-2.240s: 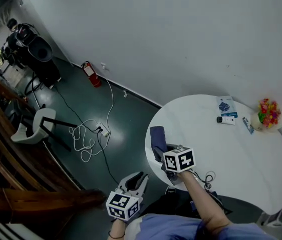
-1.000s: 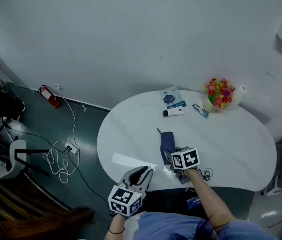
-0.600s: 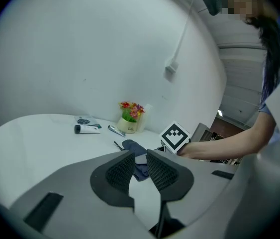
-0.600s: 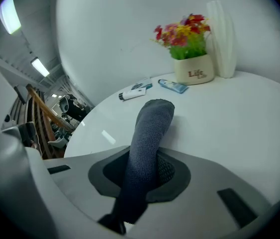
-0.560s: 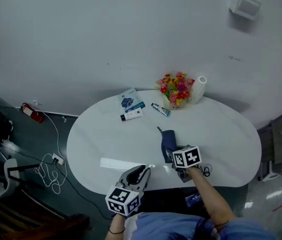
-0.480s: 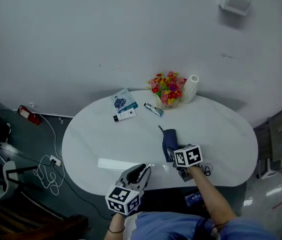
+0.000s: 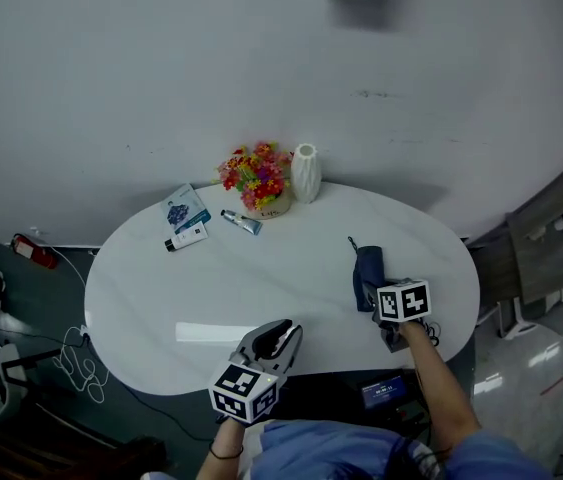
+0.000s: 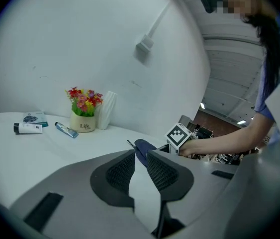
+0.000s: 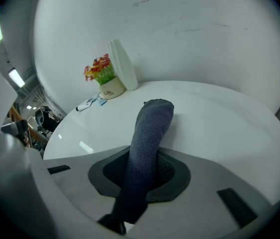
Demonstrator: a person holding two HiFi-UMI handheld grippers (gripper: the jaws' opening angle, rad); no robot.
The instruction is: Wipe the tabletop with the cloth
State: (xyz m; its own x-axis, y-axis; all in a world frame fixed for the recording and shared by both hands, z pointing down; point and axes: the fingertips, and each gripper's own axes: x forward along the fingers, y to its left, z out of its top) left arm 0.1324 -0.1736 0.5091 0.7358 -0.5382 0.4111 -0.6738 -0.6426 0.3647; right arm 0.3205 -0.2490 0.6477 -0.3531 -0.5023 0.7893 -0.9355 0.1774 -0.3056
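Observation:
A dark blue cloth (image 7: 368,271) lies on the white oval table (image 7: 261,278) toward its right end. My right gripper (image 7: 386,303) is shut on the cloth's near end. In the right gripper view the cloth (image 9: 152,123) runs forward from between the jaws of that gripper (image 9: 142,166), and its far end rests on the tabletop. My left gripper (image 7: 281,330) hovers at the table's near edge, jaws together with nothing between them. In the left gripper view, that gripper (image 8: 140,158) points toward the cloth (image 8: 143,149) and the right hand.
At the table's back stand a pot of flowers (image 7: 258,180) and a white vase (image 7: 305,172). Left of them lie a small tube (image 7: 242,223), a white tube (image 7: 187,237) and a blue booklet (image 7: 187,209). A grey chair (image 7: 551,258) stands right of the table.
The right gripper has dragged the cloth along the tabletop from the left end toward the right end. The head view has swung right. The left gripper stays by the near edge.

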